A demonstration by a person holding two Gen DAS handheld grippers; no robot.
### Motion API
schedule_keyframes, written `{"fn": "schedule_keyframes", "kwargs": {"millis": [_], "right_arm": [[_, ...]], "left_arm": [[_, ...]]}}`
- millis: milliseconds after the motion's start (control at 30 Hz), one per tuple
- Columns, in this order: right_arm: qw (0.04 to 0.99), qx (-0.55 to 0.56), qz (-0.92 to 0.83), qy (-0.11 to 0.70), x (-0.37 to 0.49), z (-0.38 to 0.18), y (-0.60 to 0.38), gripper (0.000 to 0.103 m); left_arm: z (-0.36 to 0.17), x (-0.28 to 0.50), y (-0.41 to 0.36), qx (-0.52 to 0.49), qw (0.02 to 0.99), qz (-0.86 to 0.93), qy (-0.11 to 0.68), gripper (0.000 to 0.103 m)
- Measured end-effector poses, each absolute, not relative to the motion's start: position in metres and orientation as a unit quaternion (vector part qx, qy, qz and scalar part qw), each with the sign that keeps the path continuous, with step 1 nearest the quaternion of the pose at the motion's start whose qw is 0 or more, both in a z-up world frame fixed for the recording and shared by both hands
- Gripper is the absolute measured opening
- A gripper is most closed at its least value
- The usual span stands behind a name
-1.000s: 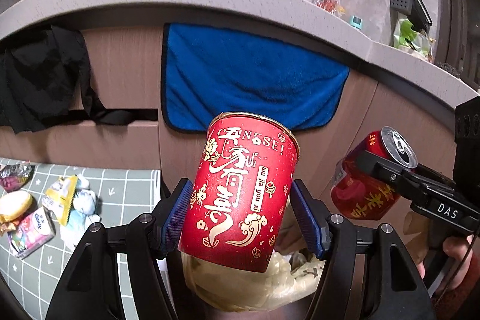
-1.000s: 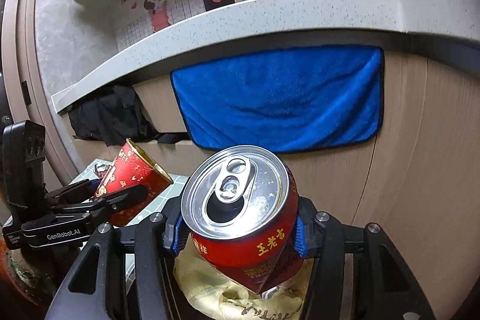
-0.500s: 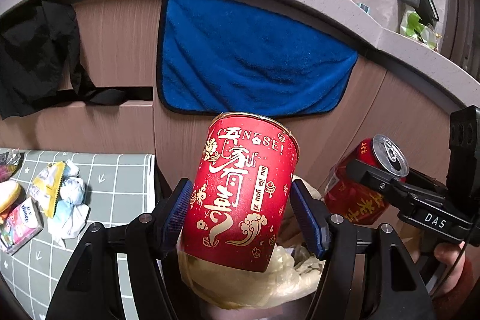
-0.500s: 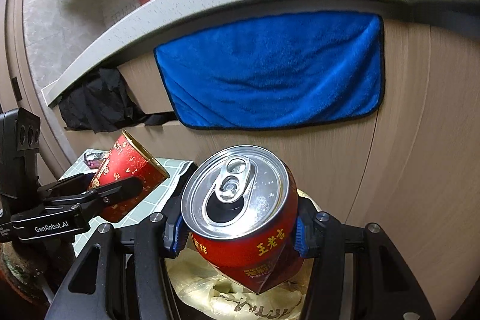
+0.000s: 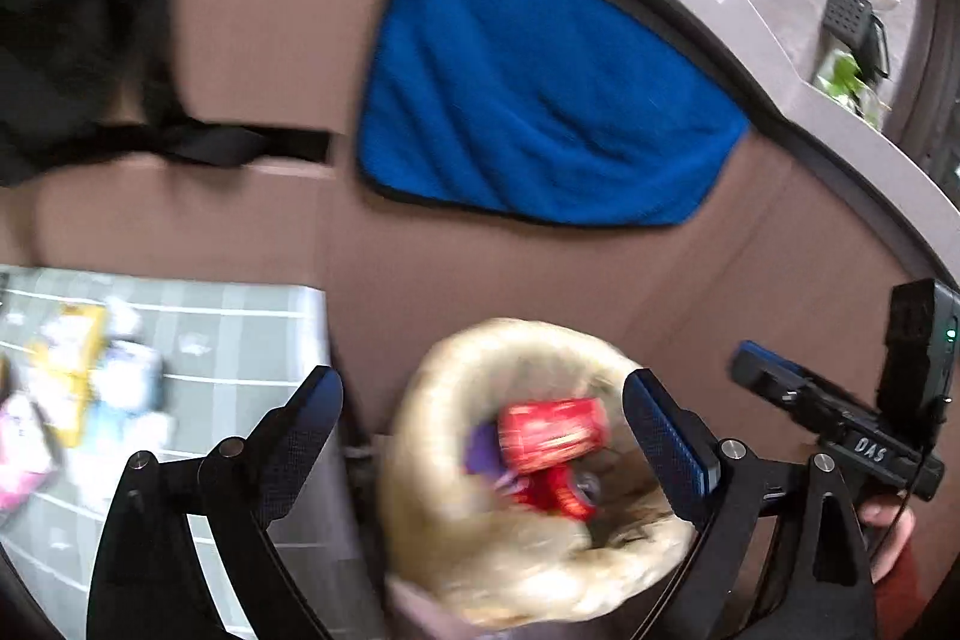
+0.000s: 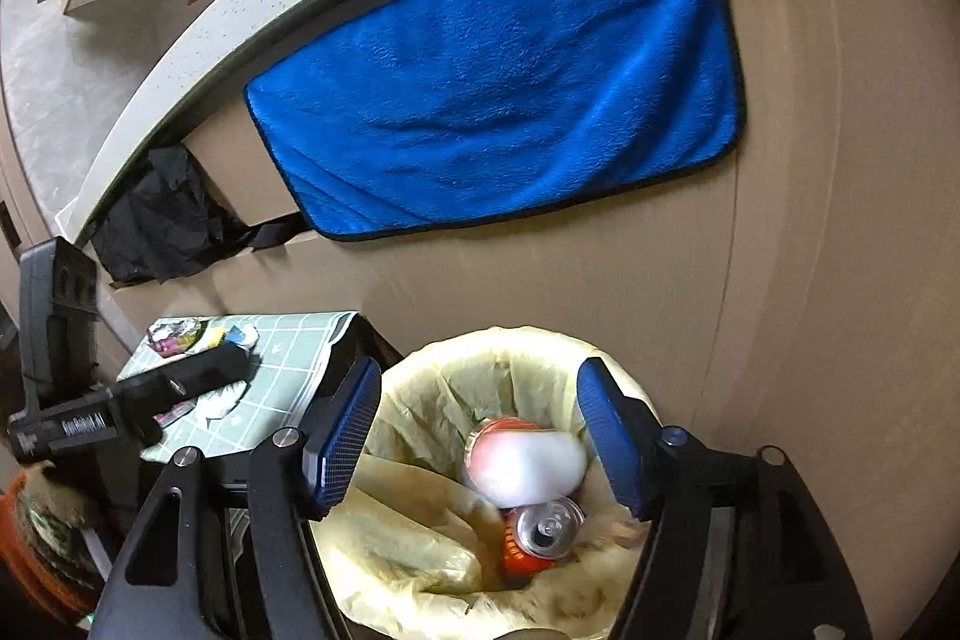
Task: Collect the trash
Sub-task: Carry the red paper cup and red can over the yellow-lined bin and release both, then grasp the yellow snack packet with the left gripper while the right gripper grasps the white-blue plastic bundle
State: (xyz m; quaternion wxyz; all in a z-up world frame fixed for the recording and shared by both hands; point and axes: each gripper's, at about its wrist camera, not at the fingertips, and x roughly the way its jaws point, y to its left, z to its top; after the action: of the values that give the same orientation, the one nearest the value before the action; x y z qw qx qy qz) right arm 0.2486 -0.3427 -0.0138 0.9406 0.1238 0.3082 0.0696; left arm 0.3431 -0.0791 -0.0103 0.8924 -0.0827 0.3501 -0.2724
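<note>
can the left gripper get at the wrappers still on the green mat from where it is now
Probably yes. The left gripper is open and empty over the trash bin, and the wrappers lie uncovered on the green mat just to its left, with nothing between them.

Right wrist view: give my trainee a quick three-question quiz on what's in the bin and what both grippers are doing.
1. True or false: the right gripper is clamped on the soda can.
2. Multiple choice: the red paper cup is A) on the green mat, B) in the left gripper, C) inside the trash bin.
3. Fill in: the cloth hanging on the cabinet behind the bin is ____.

Key
1. False; its jaws stand open above the bin, and the can lies inside.
2. C
3. blue; that is the towel.
</note>
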Motion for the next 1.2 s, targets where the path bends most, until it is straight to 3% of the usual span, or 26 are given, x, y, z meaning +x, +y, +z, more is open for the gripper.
{"fn": "schedule_keyframes", "kwargs": {"millis": [533,700,967,1067,1133,1200], "right_arm": [[0.969,0.046,0.092,0.222,0.254,0.039,-0.207,0.065],[0.956,0.033,0.160,0.243,0.273,0.033,-0.148,0.064],[0.924,0.051,0.221,0.307,0.309,-0.003,-0.090,0.060],[0.919,0.038,0.225,0.322,0.315,-0.013,-0.077,0.060],[0.915,0.028,0.227,0.333,0.322,-0.019,-0.068,0.060],[0.910,0.024,0.233,0.341,0.328,-0.024,-0.063,0.060]], "left_arm": [[-0.012,0.323,0.155,-0.117,0.938,-0.088,0.315,0.094],[-0.029,0.352,0.218,-0.142,0.934,-0.069,0.320,0.094],[-0.070,0.447,0.265,-0.128,0.900,-0.096,0.406,0.093],[-0.087,0.471,0.265,-0.114,0.891,-0.084,0.431,0.083],[-0.096,0.481,0.267,-0.126,0.882,-0.075,0.448,0.064],[-0.105,0.488,0.273,-0.161,0.865,-0.081,0.468,0.057]]}}
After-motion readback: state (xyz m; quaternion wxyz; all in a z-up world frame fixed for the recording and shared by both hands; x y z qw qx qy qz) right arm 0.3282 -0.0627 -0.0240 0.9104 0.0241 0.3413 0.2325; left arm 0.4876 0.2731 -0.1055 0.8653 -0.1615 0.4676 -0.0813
